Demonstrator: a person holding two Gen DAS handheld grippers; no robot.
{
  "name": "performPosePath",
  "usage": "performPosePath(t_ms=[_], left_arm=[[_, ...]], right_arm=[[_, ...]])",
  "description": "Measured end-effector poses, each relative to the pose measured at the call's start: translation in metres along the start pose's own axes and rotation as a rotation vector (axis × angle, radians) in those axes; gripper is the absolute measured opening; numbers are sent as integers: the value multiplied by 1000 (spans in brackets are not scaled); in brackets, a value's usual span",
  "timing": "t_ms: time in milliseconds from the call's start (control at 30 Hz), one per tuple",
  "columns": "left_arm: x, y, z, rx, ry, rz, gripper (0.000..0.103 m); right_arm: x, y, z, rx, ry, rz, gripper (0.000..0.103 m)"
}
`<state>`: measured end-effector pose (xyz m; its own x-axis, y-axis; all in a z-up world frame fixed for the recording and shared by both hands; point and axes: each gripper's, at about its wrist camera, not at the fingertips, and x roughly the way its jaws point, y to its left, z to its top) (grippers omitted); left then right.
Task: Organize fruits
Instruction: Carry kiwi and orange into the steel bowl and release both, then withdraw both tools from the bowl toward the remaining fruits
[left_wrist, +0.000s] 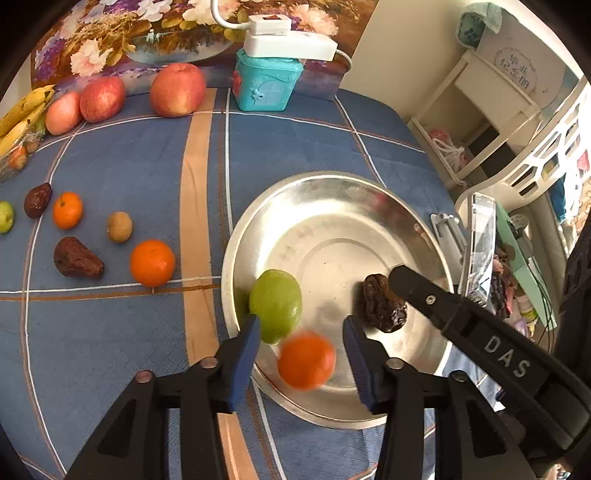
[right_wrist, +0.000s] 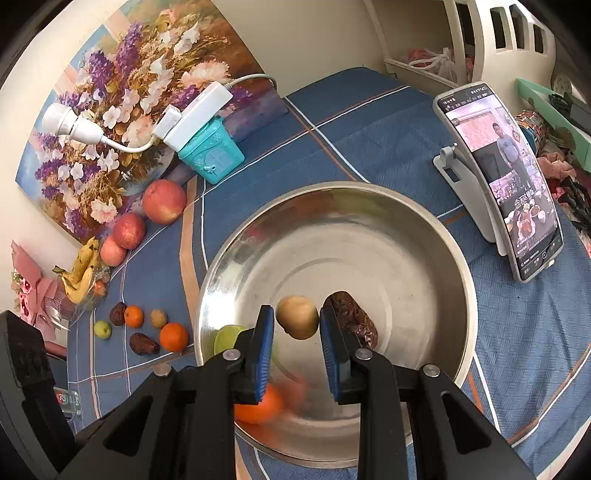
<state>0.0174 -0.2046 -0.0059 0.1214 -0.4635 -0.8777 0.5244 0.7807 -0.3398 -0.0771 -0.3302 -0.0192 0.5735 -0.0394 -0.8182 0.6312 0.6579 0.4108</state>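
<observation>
right gripper (right_wrist: 296, 326) gripped a small brown fruit (right_wrist: 297, 316) over the bowl (right_wrist: 436, 258); dropped, it could bounce off the rolling orange (right_wrist: 258, 404) beneath.

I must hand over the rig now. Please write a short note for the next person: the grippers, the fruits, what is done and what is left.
Left gripper: open over the steel bowl; a blurred orange lies below it.
Right gripper: a small brown fruit sits between its fingers; grip unclear.
Done: green fruit and dried date are in the bowl.
Left on the cloth: two oranges, two dates, one brown fruit, one small green fruit, apples, bananas.
</observation>
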Motion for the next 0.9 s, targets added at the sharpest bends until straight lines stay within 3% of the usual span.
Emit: performPosePath(t_ms=[267,500,900], left_arm=[[-3,7,2,-17,-3,6,53],[-7,36,4,-98,-1,67,54],[-46,117,4,-243,-77,320,53]], right_arm=[[0,0,0,0,5,-4,27],[2,4,-1,-22,18,-8,27],[6,38,-10,-147,41,-22,27]])
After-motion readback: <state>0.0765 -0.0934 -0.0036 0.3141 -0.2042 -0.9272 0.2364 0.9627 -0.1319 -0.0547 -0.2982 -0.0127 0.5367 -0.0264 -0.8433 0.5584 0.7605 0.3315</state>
